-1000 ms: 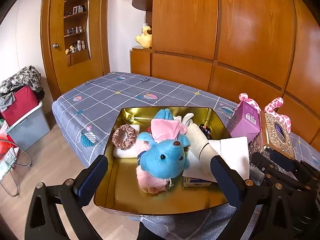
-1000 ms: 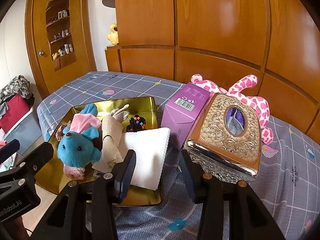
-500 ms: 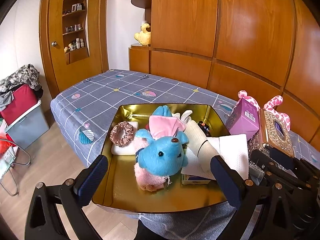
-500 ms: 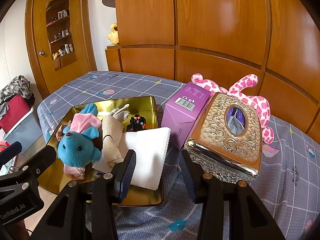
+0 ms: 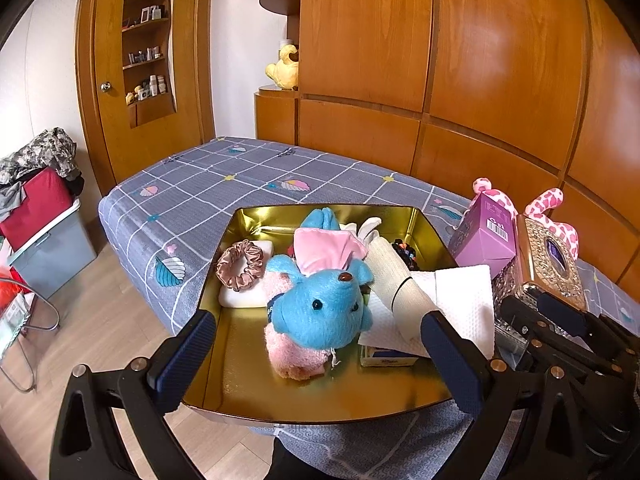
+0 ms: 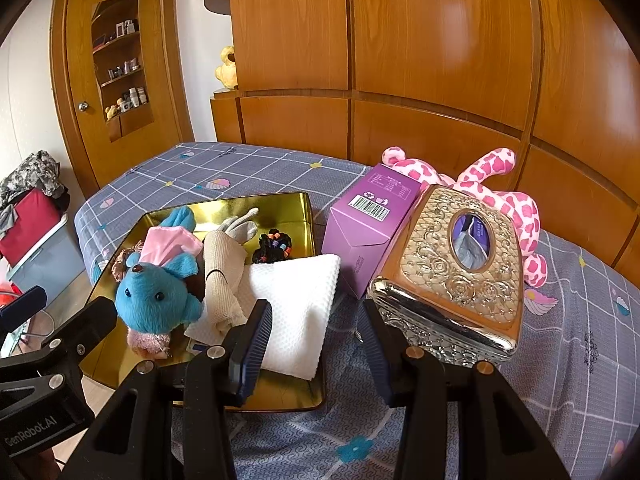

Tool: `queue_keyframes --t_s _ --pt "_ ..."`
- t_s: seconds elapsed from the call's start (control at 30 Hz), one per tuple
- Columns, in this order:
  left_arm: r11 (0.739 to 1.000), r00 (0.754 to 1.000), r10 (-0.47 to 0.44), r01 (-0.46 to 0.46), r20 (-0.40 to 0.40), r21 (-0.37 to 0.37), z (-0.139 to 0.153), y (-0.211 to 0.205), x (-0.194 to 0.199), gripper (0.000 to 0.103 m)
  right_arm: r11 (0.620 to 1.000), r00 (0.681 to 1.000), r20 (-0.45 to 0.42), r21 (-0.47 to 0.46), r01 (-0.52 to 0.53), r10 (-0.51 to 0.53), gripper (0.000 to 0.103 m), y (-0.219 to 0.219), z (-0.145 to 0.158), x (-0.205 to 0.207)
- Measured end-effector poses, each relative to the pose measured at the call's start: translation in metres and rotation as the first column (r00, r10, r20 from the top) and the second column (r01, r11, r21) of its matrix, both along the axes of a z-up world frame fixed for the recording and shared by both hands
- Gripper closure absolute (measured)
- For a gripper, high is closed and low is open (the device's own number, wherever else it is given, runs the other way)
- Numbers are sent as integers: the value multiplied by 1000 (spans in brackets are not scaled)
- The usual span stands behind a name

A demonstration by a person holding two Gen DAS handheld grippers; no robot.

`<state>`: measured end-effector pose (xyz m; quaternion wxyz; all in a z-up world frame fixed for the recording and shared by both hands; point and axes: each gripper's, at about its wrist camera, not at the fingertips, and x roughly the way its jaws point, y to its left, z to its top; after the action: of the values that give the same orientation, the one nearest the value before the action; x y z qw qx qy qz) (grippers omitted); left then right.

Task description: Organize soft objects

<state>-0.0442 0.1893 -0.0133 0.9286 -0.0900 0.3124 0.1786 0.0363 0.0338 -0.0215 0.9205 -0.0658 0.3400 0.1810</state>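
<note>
A gold tray [image 5: 244,364] lies on the grey checked bed [image 5: 224,184]. In it sit a blue plush toy [image 5: 320,312] in pink, a brown scrunchie [image 5: 240,266] on a white pad, a beige sock [image 5: 400,280], a folded white cloth [image 5: 464,300] and dark hair ties [image 6: 274,246]. My left gripper [image 5: 320,354] hovers over the tray's near edge, open wide, with nothing between its fingers. My right gripper [image 6: 316,342] stands open above the cloth's [image 6: 296,304] near corner and holds nothing. A pink spotted plush [image 6: 508,200] lies behind the boxes on the right.
A purple carton [image 6: 368,216] and an ornate metal tissue box [image 6: 452,272] stand right of the tray [image 6: 240,204]. Wooden panelling runs behind the bed. Left of the bed is bare floor with a grey bin [image 5: 48,240] holding red fabric and clothes.
</note>
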Motion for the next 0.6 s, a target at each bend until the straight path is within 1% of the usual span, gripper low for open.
queue_keyframes --t_s 0.6 --pt "1000 1000 -8 8 -5 0 0 -2 0 1 1000 1000 -2 2 1 -1 58 0 -1 0"
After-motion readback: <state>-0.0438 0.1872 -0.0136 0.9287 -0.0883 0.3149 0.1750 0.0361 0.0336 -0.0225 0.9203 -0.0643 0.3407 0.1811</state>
